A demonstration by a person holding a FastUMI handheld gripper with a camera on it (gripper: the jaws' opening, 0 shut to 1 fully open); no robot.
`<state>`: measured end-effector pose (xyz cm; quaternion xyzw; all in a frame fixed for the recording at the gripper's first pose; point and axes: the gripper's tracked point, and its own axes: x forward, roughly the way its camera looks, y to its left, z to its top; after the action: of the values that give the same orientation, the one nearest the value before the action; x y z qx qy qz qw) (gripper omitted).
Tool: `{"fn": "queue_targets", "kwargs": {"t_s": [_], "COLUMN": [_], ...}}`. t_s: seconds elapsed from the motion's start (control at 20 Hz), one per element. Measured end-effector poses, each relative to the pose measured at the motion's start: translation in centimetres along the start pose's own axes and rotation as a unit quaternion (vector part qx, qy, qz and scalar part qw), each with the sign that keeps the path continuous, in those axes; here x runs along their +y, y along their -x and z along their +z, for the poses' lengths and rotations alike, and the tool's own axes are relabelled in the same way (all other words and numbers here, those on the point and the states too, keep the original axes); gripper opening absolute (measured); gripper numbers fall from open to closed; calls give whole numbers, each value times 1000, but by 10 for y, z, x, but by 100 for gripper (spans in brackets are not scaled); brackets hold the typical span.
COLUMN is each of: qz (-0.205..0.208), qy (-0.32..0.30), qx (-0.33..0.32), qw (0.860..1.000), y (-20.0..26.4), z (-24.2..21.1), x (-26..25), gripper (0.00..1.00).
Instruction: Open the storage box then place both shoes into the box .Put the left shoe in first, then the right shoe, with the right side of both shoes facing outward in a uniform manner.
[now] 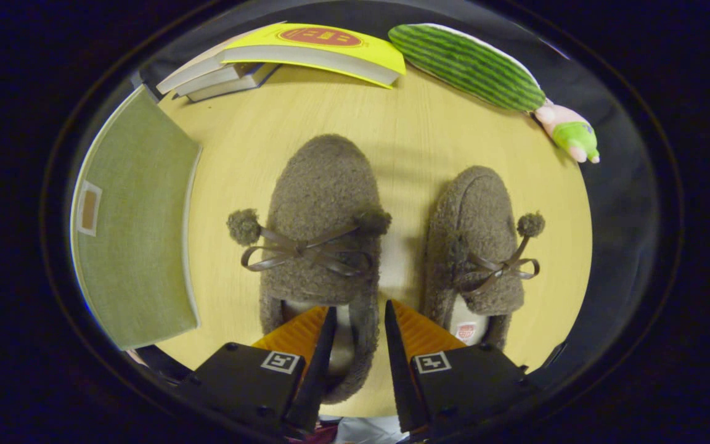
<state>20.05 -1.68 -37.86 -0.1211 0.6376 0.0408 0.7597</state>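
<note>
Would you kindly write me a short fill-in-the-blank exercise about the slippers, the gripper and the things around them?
1. The gripper straddles the heel wall of the ____ of the two slippers.
2. The green box lies beside the left slipper, its lid ____.
3. Beyond the right slipper lies a ____ plush toy.

Missing: left; closed; striped

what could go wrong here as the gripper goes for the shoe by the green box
The gripper is open, its fingers straddling the heel-side wall of the left shoe. That fuzzy wall looks soft, so a pinch there may slip or let the shoe sag and twist. The storage box beside it looks still closed, so lifting a shoe now would probably skip the opening step. The right shoe sits close and could get nudged.
</note>
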Motion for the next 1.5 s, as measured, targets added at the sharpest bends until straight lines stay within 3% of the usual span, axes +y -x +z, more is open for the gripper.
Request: {"fn": "queue_targets", "kwargs": {"t_s": [0.1,0.5,0.55,0.6,0.65,0.8,1.15,1.5], "qz": [16,51,41,39,49,104,92,140], "qy": [15,-23,-36,-57,-74,-116,-77,-62], "qx": [-6,1,-9,-22,-26,-44,-100,-151], "qw": [1000,998,998,997,996,987,988,977], "y": [-1,3,6,14,19,53,152,225], "z": [1,-10,-6,-1,-1,11,23,39], "x": [1,12,6,3,6,23,42,109], "gripper": [53,52,44,14,6,6,6,6]}}
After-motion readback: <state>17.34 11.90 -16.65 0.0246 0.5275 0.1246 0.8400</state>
